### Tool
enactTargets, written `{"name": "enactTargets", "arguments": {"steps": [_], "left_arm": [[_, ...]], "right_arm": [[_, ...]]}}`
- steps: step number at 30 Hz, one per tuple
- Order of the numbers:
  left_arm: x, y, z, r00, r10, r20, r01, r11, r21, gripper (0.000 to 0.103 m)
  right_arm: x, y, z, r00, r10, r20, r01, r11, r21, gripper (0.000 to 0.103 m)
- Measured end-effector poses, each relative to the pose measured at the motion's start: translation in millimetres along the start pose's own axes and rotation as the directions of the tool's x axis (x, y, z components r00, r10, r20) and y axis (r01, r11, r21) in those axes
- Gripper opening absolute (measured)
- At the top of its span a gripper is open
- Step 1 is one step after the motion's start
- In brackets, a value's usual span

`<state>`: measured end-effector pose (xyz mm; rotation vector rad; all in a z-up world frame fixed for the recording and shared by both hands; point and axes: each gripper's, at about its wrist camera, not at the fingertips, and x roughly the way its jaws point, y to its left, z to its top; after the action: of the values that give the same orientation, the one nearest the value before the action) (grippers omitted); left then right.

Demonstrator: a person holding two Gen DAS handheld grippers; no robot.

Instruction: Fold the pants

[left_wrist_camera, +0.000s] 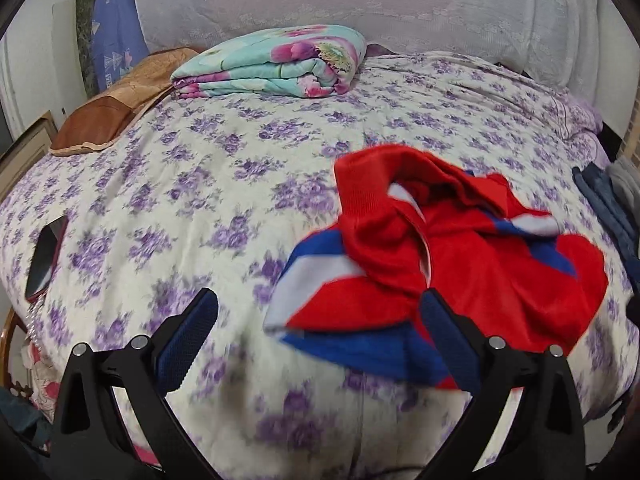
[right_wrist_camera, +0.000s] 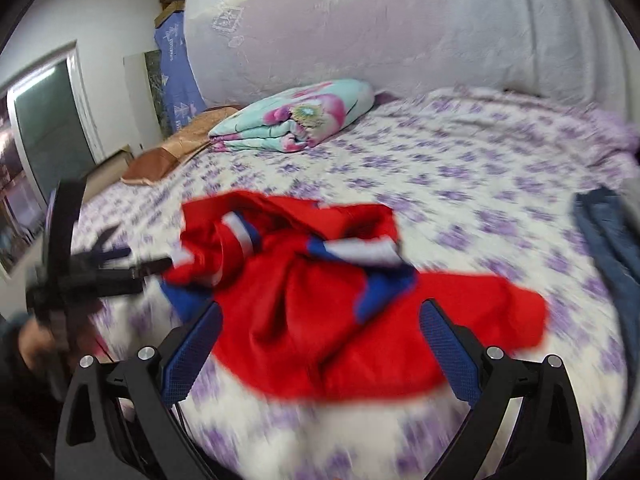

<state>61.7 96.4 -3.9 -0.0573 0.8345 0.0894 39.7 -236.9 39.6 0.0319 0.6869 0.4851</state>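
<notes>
Left wrist view first, going left to right: a dark flat phone-like slab (left_wrist_camera: 46, 256) lies at the far left edge of the purple-flowered white bedspread (left_wrist_camera: 200, 184), well apart from the action, probably parked there to keep the middle of the bed free. Further back there's a brown satin pillow (left_wrist_camera: 116, 108), and beside it a folded turquoise quilt with pink flowers (left_wrist_camera: 276, 66) against the pale wall drape, pushed to the head of the bed for the same reason, I'd guess.

Left gripper (left_wrist_camera: 318, 314) has its jaws spread wide with nothing between them. Its right finger sits over the near edge of the crumpled red fleece pants with blue and white stripes (left_wrist_camera: 460, 248); can't tell if it's touching. The pants lie in a bunched heap on the right half of the bed, near the front edge, so they'd need spreading flat before any fold. A stack of blue denim (left_wrist_camera: 604, 204) sits at the far right.

Right wrist view: the left gripper shows at the left, blurred, by the pants' left end. The right gripper (right_wrist_camera: 320, 330) also has its jaws wide and empty, hovering over the near side of the red heap. Looks to me like both are lining up to grab an edge each and pull the thing flat.
</notes>
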Motion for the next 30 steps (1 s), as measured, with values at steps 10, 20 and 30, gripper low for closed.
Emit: {"name": "enactTargets", "arguments": {"steps": [10, 20, 30], "left_arm": [[68, -20, 42, 0.994, -0.036, -0.100, 0.040, 0.999, 0.034, 0.098], [70, -5, 52, 0.977, -0.205, -0.063, 0.205, 0.979, -0.016, 0.014], [1, 71, 73, 0.982, -0.143, 0.127, 0.160, 0.978, -0.133, 0.009]], "right_arm": [[140, -8, 64, 0.971, 0.063, -0.230, -0.048, 0.997, 0.068, 0.068], [137, -12, 107, 0.984, 0.111, -0.140, -0.104, 0.993, 0.058, 0.012], [177, 89, 221, 0.976, 0.194, -0.100, -0.207, 0.967, -0.151, 0.011]]}}
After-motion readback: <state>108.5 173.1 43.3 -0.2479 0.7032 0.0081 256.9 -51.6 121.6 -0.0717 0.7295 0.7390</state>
